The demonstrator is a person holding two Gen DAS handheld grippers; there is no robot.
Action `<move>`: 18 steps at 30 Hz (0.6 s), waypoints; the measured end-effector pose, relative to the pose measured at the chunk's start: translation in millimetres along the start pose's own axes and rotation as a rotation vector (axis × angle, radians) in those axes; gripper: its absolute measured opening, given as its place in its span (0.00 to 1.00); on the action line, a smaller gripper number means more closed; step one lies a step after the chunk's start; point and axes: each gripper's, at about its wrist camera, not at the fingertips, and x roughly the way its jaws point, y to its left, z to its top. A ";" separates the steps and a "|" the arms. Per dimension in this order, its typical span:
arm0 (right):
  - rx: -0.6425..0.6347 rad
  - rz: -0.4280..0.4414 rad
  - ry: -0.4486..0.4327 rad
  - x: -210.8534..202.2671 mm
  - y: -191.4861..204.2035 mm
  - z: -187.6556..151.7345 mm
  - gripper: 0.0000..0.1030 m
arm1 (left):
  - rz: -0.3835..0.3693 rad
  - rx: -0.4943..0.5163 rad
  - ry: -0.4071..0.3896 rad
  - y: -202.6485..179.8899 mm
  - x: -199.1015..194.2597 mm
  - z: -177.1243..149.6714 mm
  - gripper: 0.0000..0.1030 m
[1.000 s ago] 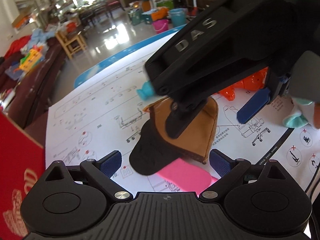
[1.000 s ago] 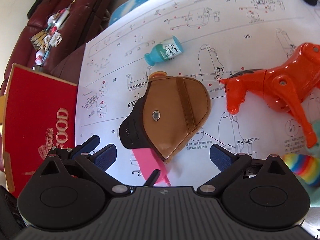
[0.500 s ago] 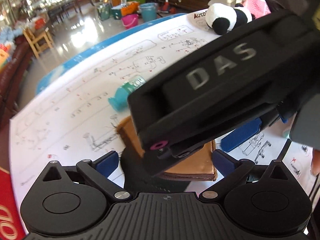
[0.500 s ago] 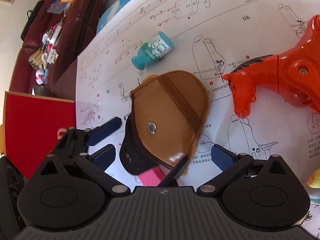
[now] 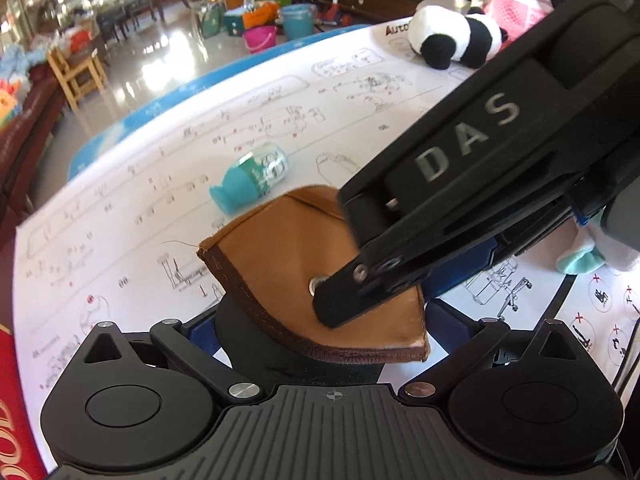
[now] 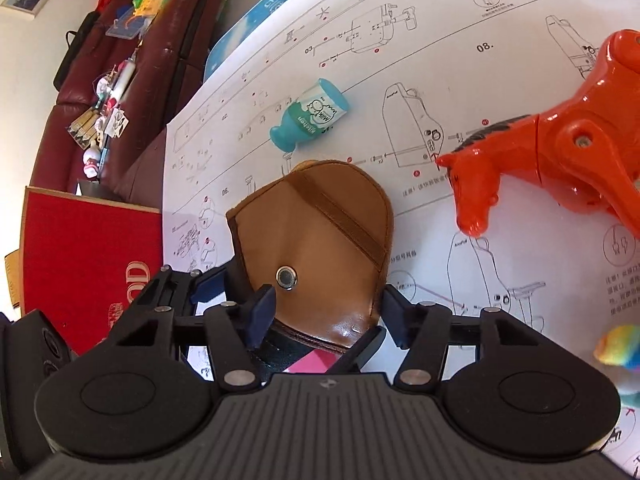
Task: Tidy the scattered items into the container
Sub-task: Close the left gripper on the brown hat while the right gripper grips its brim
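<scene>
A brown leather pouch point(image 6: 316, 236) with a metal snap lies on the white instruction sheet point(image 6: 460, 60), over a black part point(image 5: 248, 340) and something pink point(image 6: 308, 362). My right gripper point(image 6: 326, 308) straddles the pouch's near end. Its jaws are closing, and both blue pads point(image 6: 260, 312) meet the pouch's edges. In the left wrist view one right finger point(image 5: 340, 308) rests beside the snap. My left gripper point(image 5: 324, 324) is open, its pads wide on either side of the same pouch point(image 5: 288, 272). The red box point(image 6: 84, 256) stands off the sheet's left edge.
A teal toy milk bottle point(image 6: 308, 116) lies just beyond the pouch. An orange plastic horse point(image 6: 560, 160) stands to its right, with a rainbow-coloured plush point(image 6: 620, 344) nearer. A panda plush point(image 5: 452, 40) sits at the sheet's far end. A dark red sofa point(image 6: 132, 92) runs along the left.
The right jaws have narrowed from wide apart onto the pouch's sides. The left gripper came closer and lower, so the pouch now fills the space between its fingers.
</scene>
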 end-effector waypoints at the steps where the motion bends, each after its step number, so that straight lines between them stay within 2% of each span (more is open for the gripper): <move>1: -0.001 0.006 0.006 -0.5 0.2 -1.3 0.69 | 0.003 0.008 -0.014 -2.3 -3.4 0.4 0.99; 4: -0.006 -0.012 0.003 -0.9 1.3 -6.4 0.81 | -0.012 0.018 -0.042 -9.4 -14.0 0.4 0.93; 5: -0.006 -0.018 0.002 -0.7 0.5 -7.8 0.82 | 0.003 0.026 -0.050 -12.1 -16.3 -0.6 0.92; 6: -0.003 -0.002 0.002 -1.3 -1.6 -9.5 0.85 | 0.024 0.036 -0.062 -16.3 -17.1 -1.8 0.86; 7: 0.006 -0.006 0.005 -1.4 -3.2 -10.7 0.86 | 0.048 0.040 -0.058 -19.6 -16.0 -2.2 0.82; 8: 0.014 -0.010 0.004 -1.5 -4.7 -12.2 0.86 | 0.066 0.036 -0.052 -22.6 -14.2 -2.0 0.73; 15: 0.063 -0.009 -0.005 -9.6 -17.5 -20.5 0.90 | 0.028 -0.104 -0.068 -17.1 -26.6 11.7 0.48; 18: 0.091 0.008 -0.007 -15.3 -23.8 -22.9 0.91 | 0.053 -0.094 -0.082 -28.6 -36.6 8.3 0.44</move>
